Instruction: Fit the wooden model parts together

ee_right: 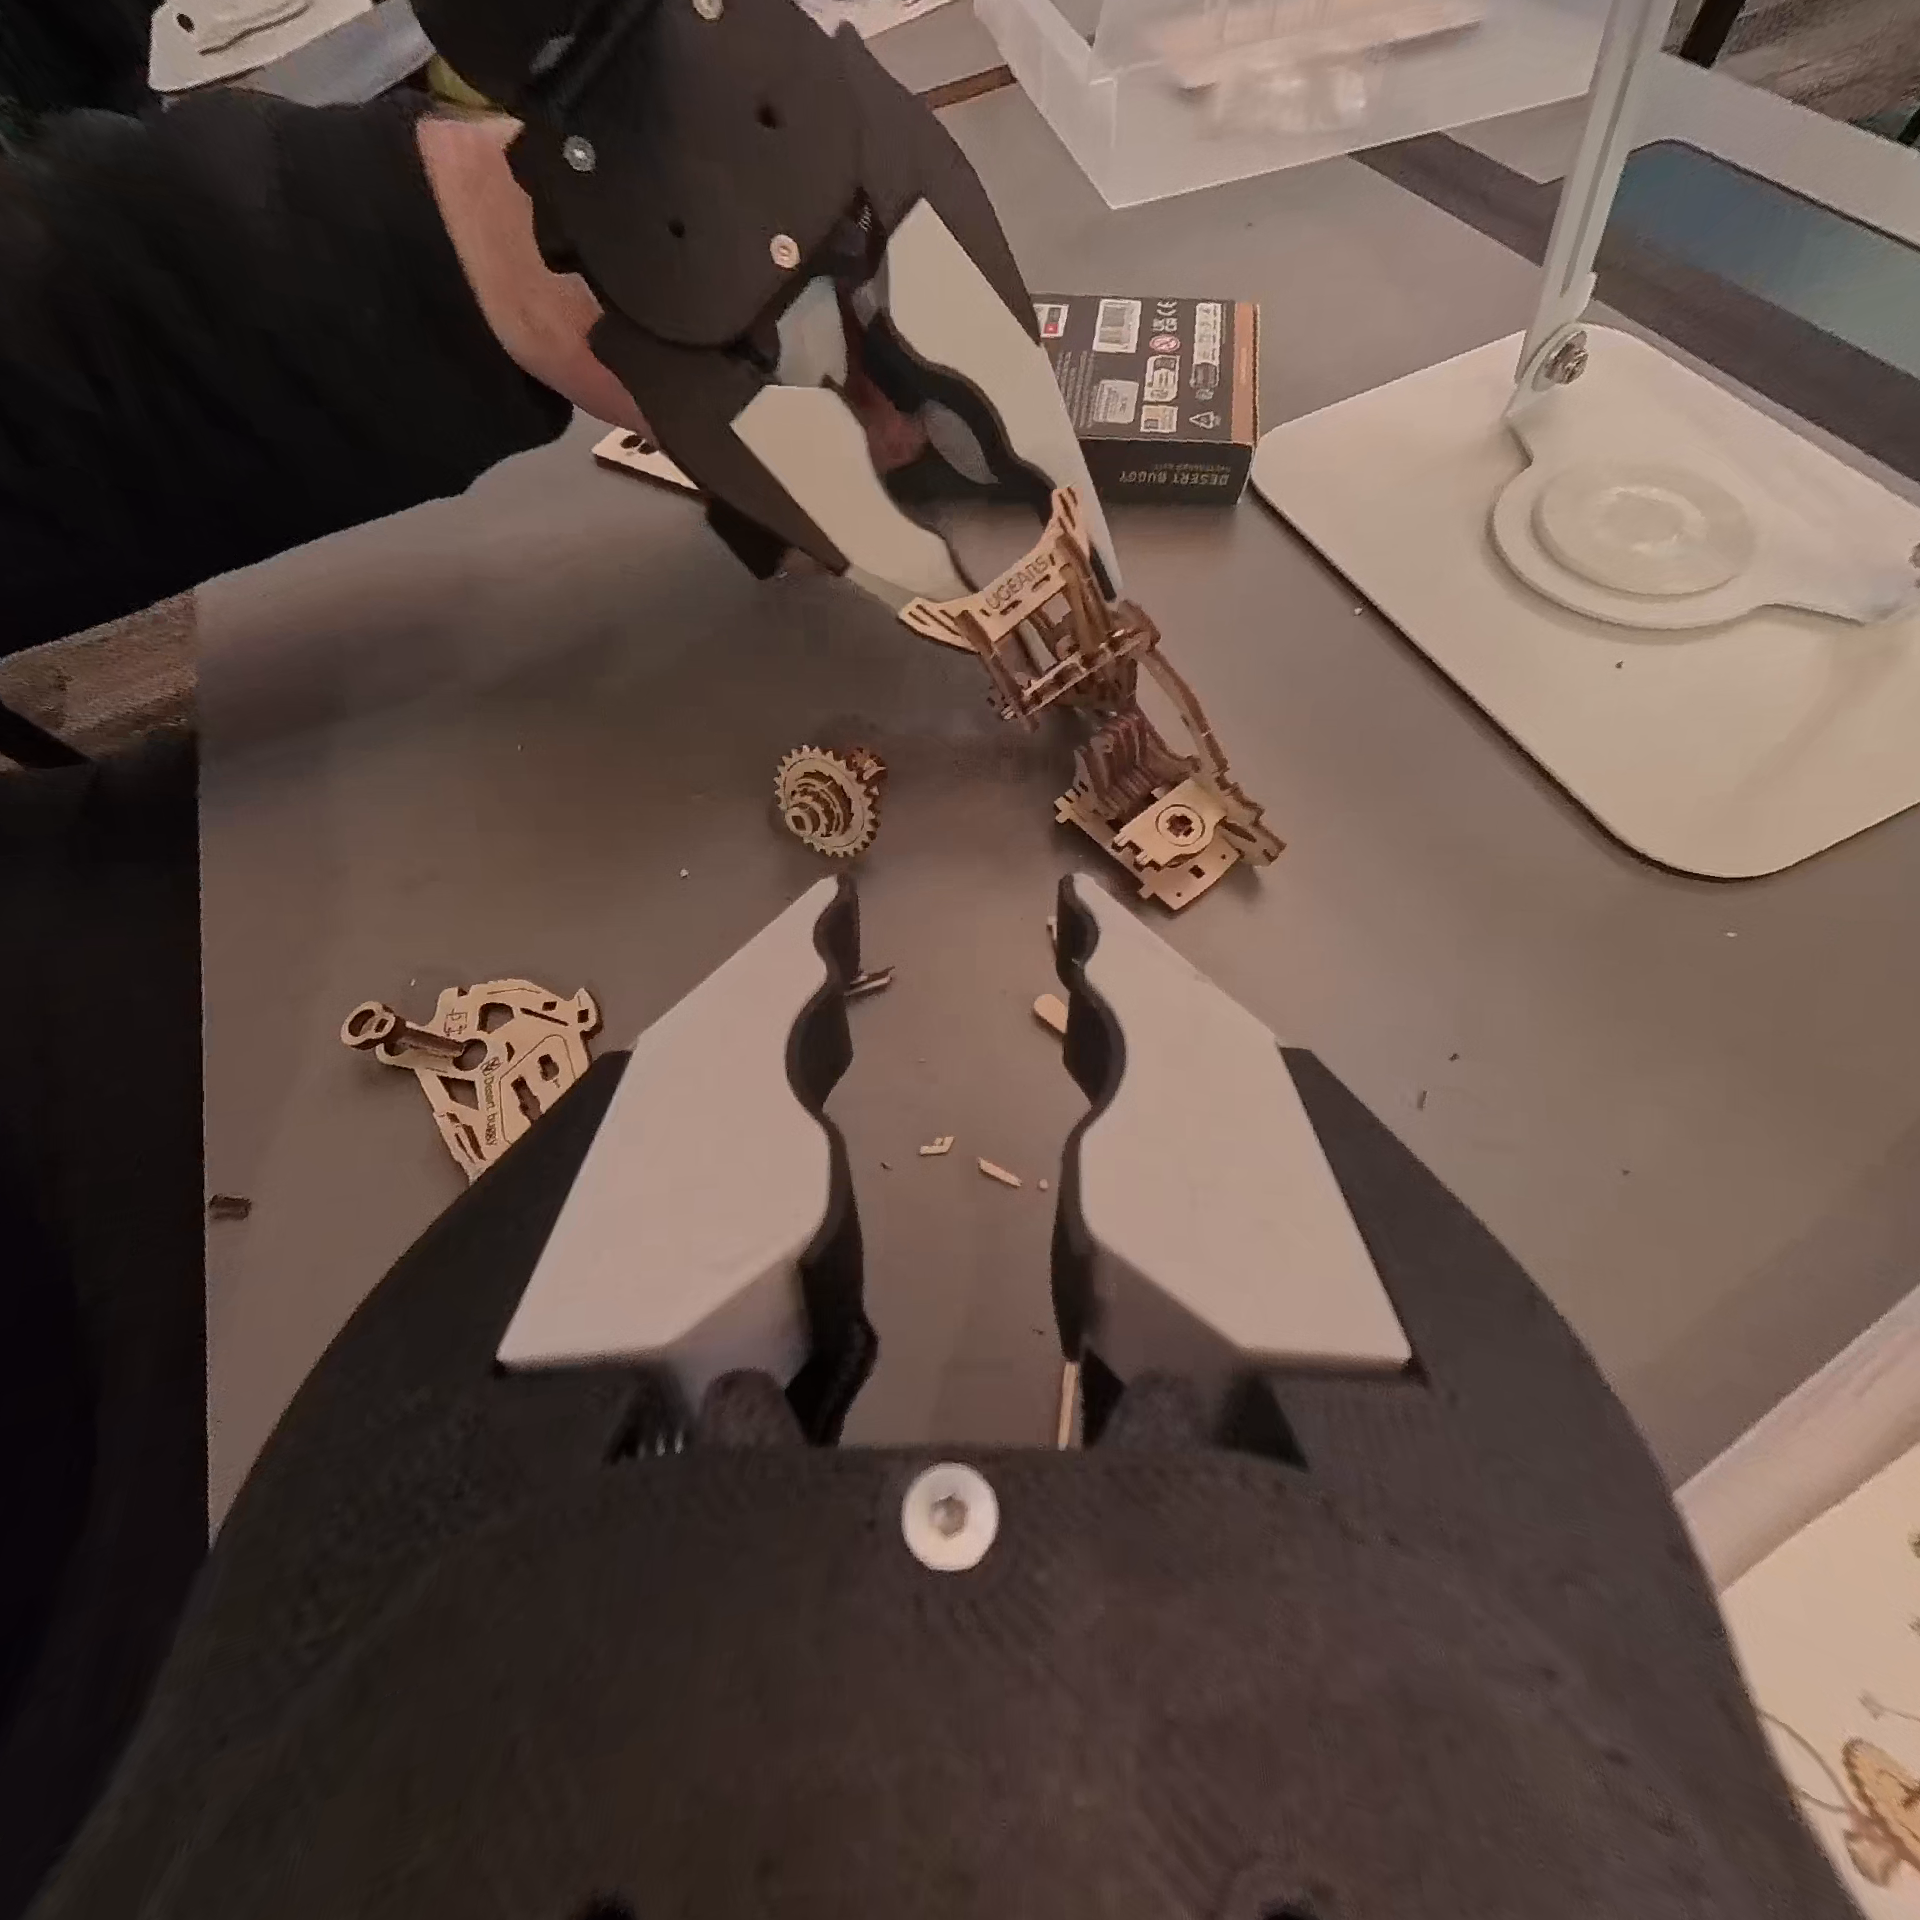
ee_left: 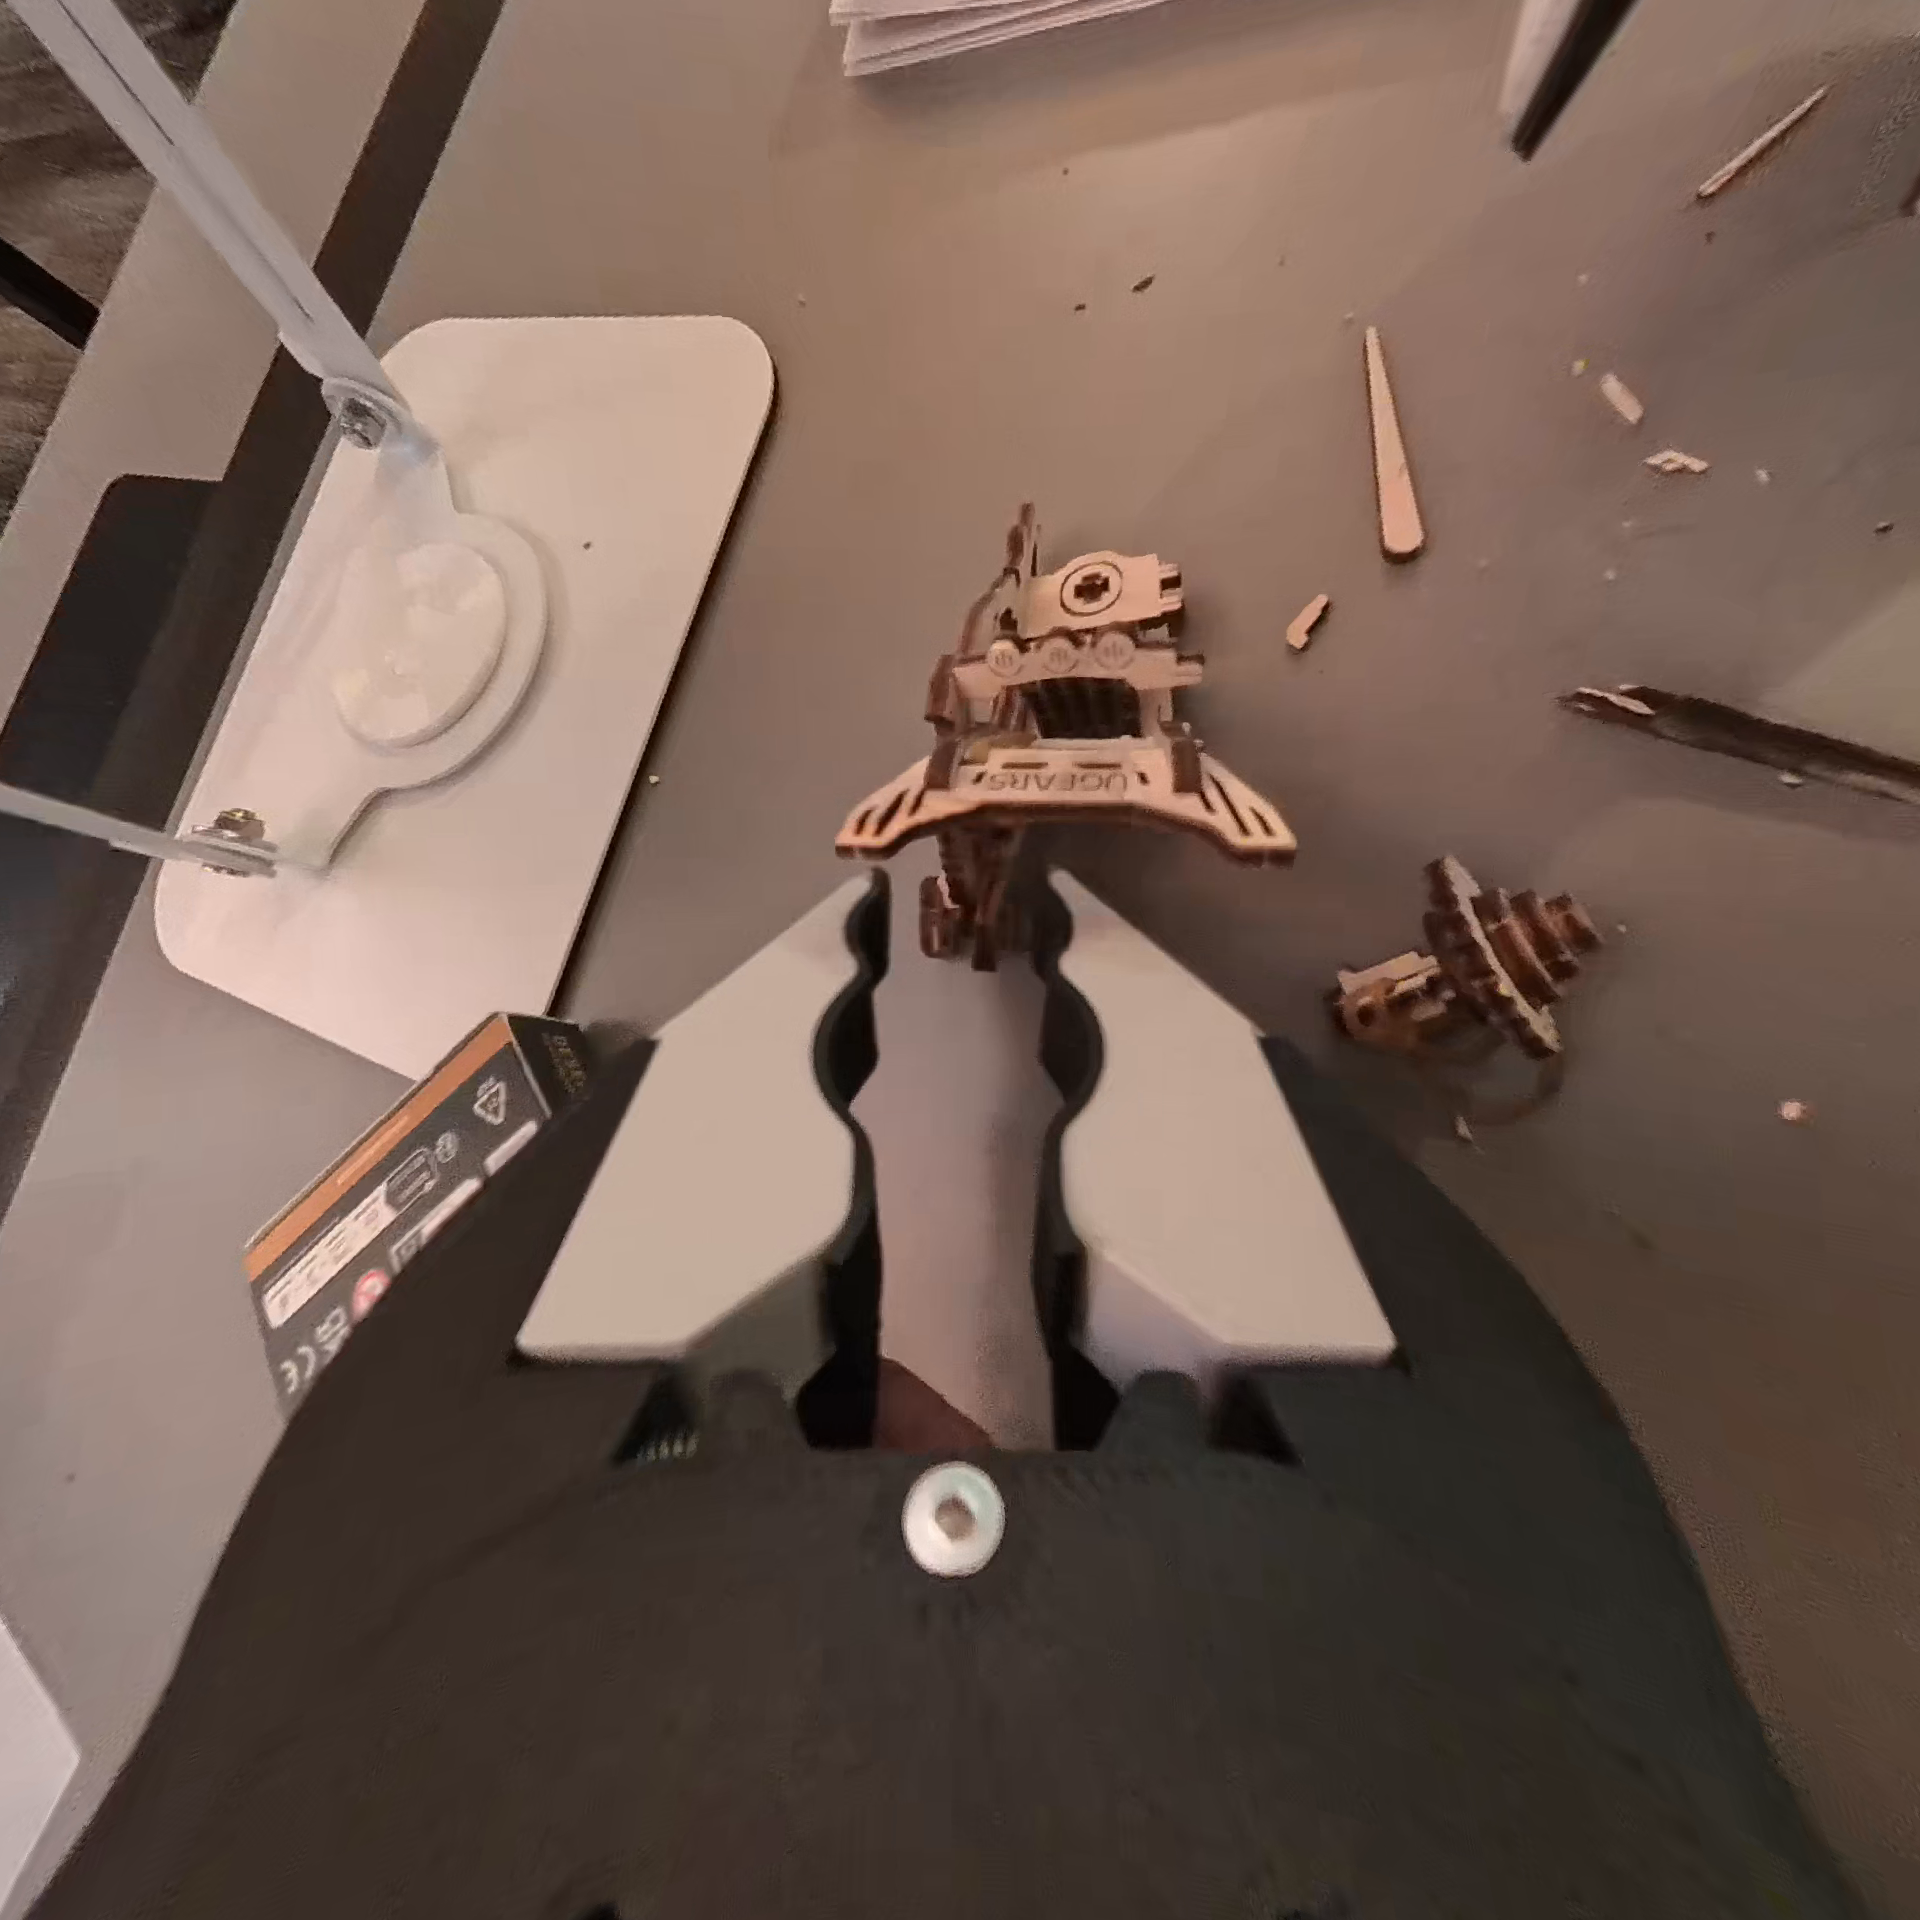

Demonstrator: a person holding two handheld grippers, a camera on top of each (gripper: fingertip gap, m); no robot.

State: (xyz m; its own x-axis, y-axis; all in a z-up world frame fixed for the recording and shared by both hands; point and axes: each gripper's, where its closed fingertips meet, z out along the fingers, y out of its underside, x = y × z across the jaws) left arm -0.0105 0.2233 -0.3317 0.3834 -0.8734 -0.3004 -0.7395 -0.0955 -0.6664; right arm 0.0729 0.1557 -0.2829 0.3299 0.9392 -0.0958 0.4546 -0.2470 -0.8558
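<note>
Right tool open, flat part half-hidden (left)

Bare table left of gear cluster; wooden frame, box block right.

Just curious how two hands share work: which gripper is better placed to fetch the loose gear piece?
Right. The right gripper is open and empty, with the gear piece just ahead; the left gripper is busy propping up the wooden frame.
</note>
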